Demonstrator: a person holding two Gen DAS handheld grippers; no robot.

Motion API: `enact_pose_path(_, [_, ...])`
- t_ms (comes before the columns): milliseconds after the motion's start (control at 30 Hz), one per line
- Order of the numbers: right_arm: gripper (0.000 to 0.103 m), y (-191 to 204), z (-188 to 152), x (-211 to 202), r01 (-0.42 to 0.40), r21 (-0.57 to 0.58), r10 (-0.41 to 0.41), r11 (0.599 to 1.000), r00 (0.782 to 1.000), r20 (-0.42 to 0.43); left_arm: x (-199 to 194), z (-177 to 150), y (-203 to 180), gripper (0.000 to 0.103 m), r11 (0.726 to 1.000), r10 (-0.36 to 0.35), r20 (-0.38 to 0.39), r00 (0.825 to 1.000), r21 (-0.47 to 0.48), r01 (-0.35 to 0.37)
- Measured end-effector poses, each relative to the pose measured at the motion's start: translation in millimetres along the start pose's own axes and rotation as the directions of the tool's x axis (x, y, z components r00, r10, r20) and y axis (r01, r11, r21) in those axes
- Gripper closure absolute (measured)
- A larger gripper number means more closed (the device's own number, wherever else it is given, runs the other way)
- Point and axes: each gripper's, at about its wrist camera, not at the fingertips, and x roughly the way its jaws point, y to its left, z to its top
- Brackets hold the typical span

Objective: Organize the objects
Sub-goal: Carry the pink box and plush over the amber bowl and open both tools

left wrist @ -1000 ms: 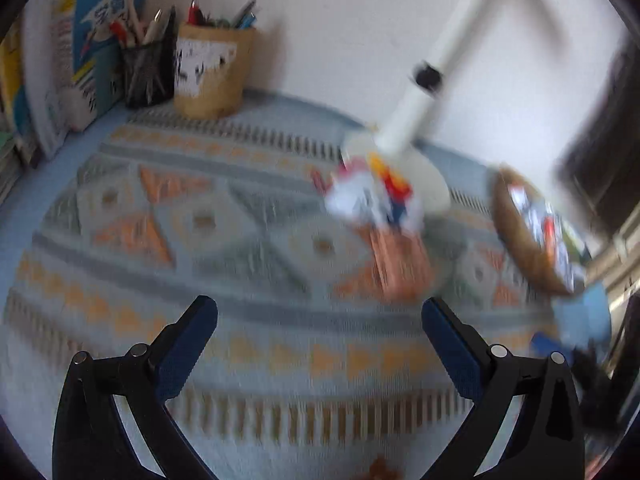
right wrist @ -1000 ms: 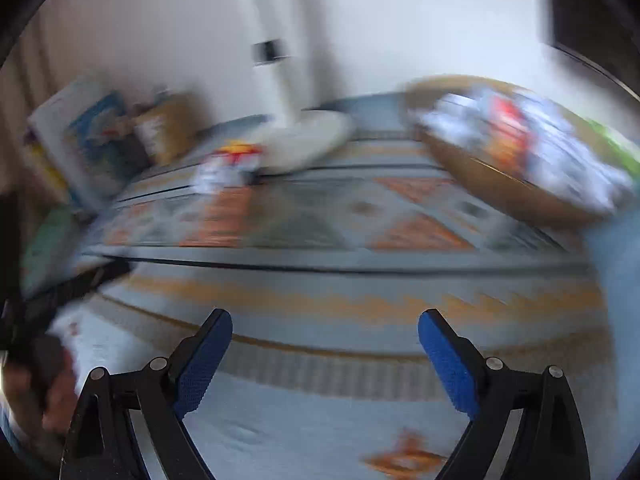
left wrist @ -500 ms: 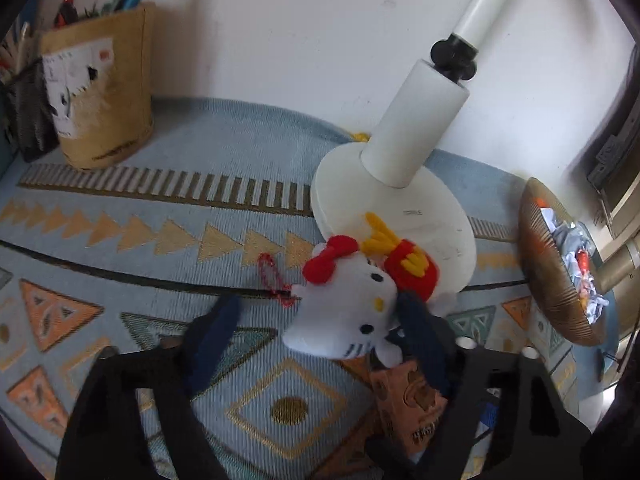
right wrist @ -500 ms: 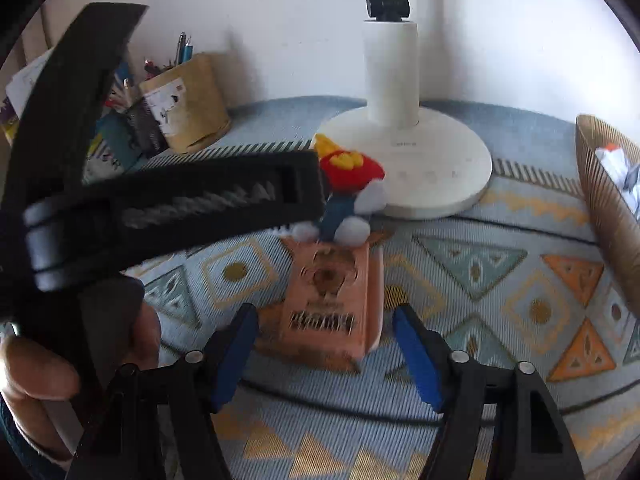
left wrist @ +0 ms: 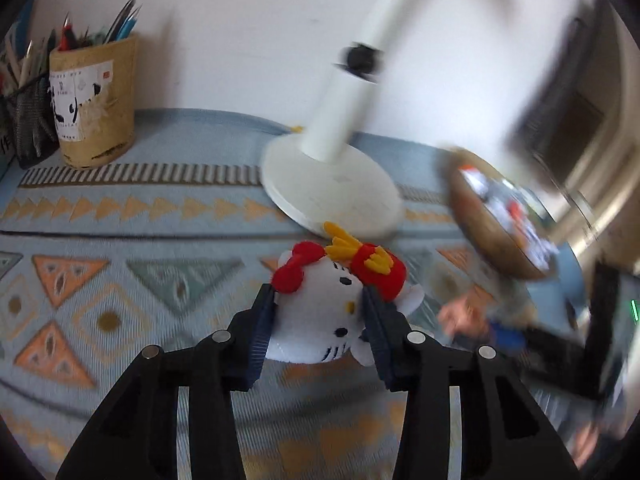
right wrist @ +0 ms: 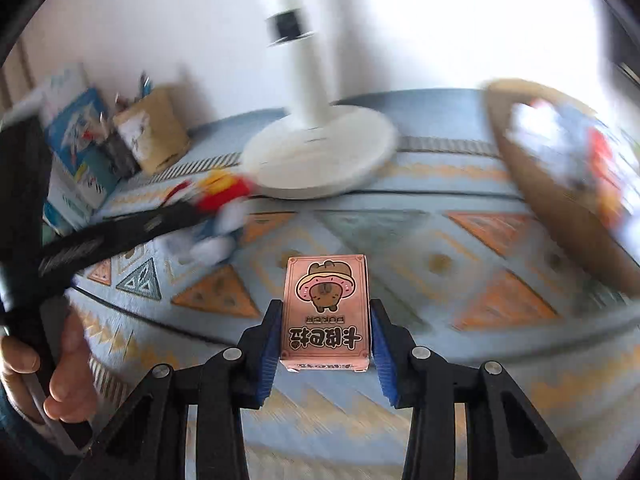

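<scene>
My left gripper [left wrist: 318, 312] is shut on a white cat plush toy [left wrist: 316, 320] with a red bow and red-yellow hat, held just above the patterned cloth. My right gripper [right wrist: 324, 320] is shut on a pink card box [right wrist: 325, 312] with a cartoon bear on it, held above the cloth. In the right wrist view the plush toy [right wrist: 216, 216] shows blurred at left, with the left gripper's black arm across it. In the left wrist view the right gripper [left wrist: 504, 336] is a blur at right.
A white lamp base [left wrist: 332, 192] with its pole stands at the back by the wall. A wicker basket [left wrist: 492, 232] of small items sits at right. A tan pen holder [left wrist: 94, 104] and a dark one stand at back left, with books [right wrist: 76, 148] beside them.
Both grippers came down and closed: the left one on the plush toy, the right one on the pink card box. Both objects are now lifted off the cloth and apart.
</scene>
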Motion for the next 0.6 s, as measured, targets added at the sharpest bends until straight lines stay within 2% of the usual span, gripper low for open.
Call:
enact_pose_path(100, [0.062,-34.4,-16.7,-33.9,-0.006,0.056,0.006,0.998,1.000,0.015,-19.3,-25.5,-22.8,0.062,0.990,-0.056,-0.067,0.996,0.129,0.064])
enact_pose_path(167, [0.062,-51.5,-30.3,-53.3,-0.002,0.057,0.001,0.998,1.000,0.017,-19.4,-45.4,-40.3,0.062,0.969,-0.074,-0.151,0.986,0.223,0.107])
enact_pose_path(233, [0.062,-62.6,-43.3,-66.6,0.034,0.040,-0.034,0.999,0.999,0.022,-13.0,-60.0,-55.5,0.061,0.949,-0.050,-0.200,0.978,0.295,0.109])
enact_pose_path(300, [0.062,-72.4,-54.0,-71.9,0.044,0.050,-0.045,0.998,0.999,0.021,-16.8,-65.8,-61.6,0.059,0.936,-0.031,-0.159,0.987,0.342,0.084])
enact_pose_path(367, [0.062,-80.5,-62.0,-69.9,0.052,0.066,-0.053,0.996,0.998,0.015,-17.2,-62.9,-57.0,0.051,0.953,-0.023,-0.152,0.988,0.295,0.067])
enact_pose_path(400, [0.062,-82.8,-66.2,-68.2,0.065,0.061,-0.066,0.996,0.998,0.014,-18.2,-62.8,-53.5,0.040,0.963,-0.009,-0.151,0.988,0.265,0.050])
enact_pose_path(433, [0.062,-86.8,-71.0,-66.8,0.069,0.051,-0.070,0.996,0.997,0.011,-19.1,-63.7,-49.9,0.020,0.970,0.019,-0.148,0.989,0.242,0.018])
enact_pose_path(467, [0.062,-87.2,-74.4,-64.3,0.070,0.039,-0.071,0.997,0.997,0.014,-22.2,-67.7,-45.7,0.014,0.975,0.076,-0.135,0.988,0.218,-0.045])
enact_pose_path(533, [0.062,-86.4,-76.9,-66.0,0.075,0.017,-0.076,0.997,0.997,0.023,-32.5,-76.1,-37.8,0.011,0.978,0.148,-0.090,0.985,0.161,-0.133])
enact_pose_path(600, [0.061,-89.3,-75.9,-65.5,0.064,0.029,-0.065,0.998,0.998,0.024,-44.4,-90.7,-33.7,0.011,0.986,0.157,-0.055,0.986,0.063,-0.153])
